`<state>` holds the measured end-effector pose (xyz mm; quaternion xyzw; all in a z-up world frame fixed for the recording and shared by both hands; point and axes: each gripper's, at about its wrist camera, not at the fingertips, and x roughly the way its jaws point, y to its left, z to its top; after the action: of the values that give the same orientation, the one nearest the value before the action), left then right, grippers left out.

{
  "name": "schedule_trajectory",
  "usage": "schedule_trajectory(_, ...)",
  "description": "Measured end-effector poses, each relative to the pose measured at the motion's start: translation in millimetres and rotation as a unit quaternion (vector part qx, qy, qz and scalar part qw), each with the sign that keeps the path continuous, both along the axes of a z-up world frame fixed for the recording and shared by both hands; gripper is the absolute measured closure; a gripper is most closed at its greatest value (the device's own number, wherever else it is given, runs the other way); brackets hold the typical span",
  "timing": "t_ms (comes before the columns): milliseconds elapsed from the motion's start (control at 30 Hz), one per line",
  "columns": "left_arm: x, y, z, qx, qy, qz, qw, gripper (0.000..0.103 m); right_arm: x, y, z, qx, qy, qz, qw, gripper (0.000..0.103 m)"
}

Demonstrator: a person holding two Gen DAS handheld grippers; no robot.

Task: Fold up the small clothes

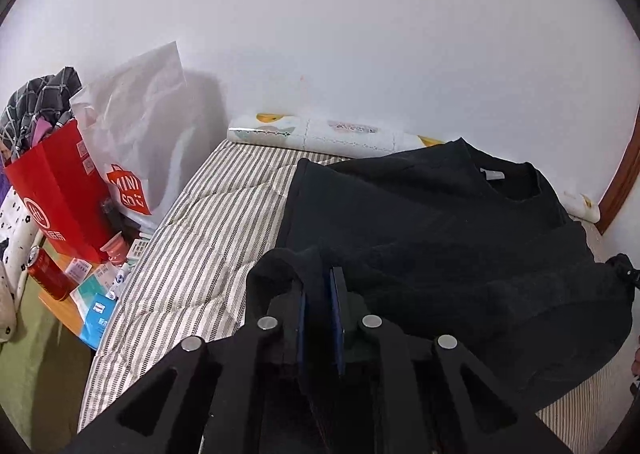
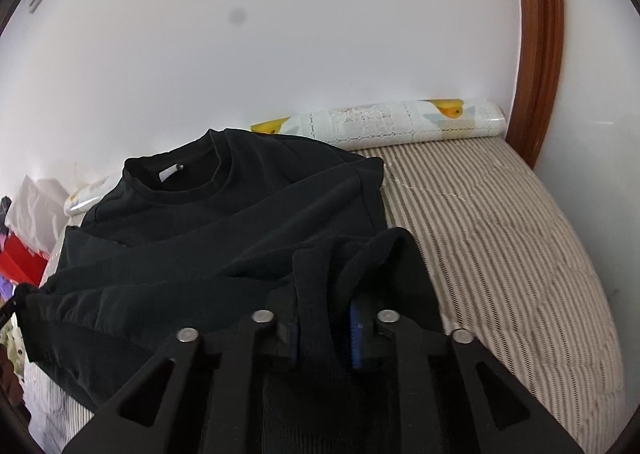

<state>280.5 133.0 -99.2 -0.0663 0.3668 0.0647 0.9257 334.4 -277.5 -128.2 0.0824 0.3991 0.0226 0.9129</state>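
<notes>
A black sweatshirt (image 1: 432,222) lies on the striped bed (image 1: 192,246), collar with a white label toward the wall. My left gripper (image 1: 320,306) is shut on the sweatshirt's near left hem, with cloth pinched between its blue pads. In the right wrist view the sweatshirt (image 2: 224,222) fills the left and middle. My right gripper (image 2: 324,330) is shut on the near right hem, a ribbed fold standing up between its pads. The hem is lifted slightly off the striped bed (image 2: 500,238). The right gripper's tip (image 1: 624,274) shows at the left view's right edge.
A rolled patterned mat (image 1: 320,134) lies along the white wall, also in the right view (image 2: 400,126). A red paper bag (image 1: 56,190), a white Miniso bag (image 1: 136,134), a red can (image 1: 46,274) and small boxes sit left of the bed. A brown wooden frame (image 2: 540,46) stands at right.
</notes>
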Motion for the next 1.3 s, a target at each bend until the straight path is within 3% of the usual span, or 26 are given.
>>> schedule_trajectory(67, -5.5, 0.6, 3.8, -0.007, 0.001, -0.005, 1.0000, 0.088, -15.0, -6.3, 10.5, 0.007, -0.003, -0.011, 1.000, 0.060)
schedule_trajectory(167, -20.1, 2.3, 11.9, -0.013, 0.000, -0.011, 0.9998, 0.076, -43.4, -13.7, 29.6, 0.036, -0.027, -0.008, 0.999, 0.050)
schedule_trajectory(333, -58.0, 6.9, 11.4, -0.033, 0.000, -0.022, 0.9992, 0.060, -89.0, -16.7, 42.5, 0.014, -0.040, -0.014, 0.999, 0.044)
schedule_trajectory(567, -100.5, 15.3, -21.2, -0.074, 0.026, -0.038, 0.9962, 0.050, -118.6, -26.5, -1.8, 0.030, 0.026, -0.025, 0.999, 0.043)
schedule_trajectory(767, -103.4, 25.6, -46.3, -0.116, 0.055, -0.028, 0.9913, 0.049, -125.2, -34.1, -23.9, 0.042, 0.050, -0.045, 0.997, 0.042)
schedule_trajectory(1167, -73.4, 30.3, -62.6, -0.126, 0.069, -0.013, 0.9895, 0.048, -98.6, -44.2, -21.6, 0.075, 0.038, -0.071, 0.994, 0.040)
schedule_trajectory(1300, -67.4, 27.5, -64.6, -0.120, 0.063, -0.006, 0.9907, 0.048, -85.8, -40.2, -27.1, 0.062, 0.039, -0.072, 0.995, 0.040)
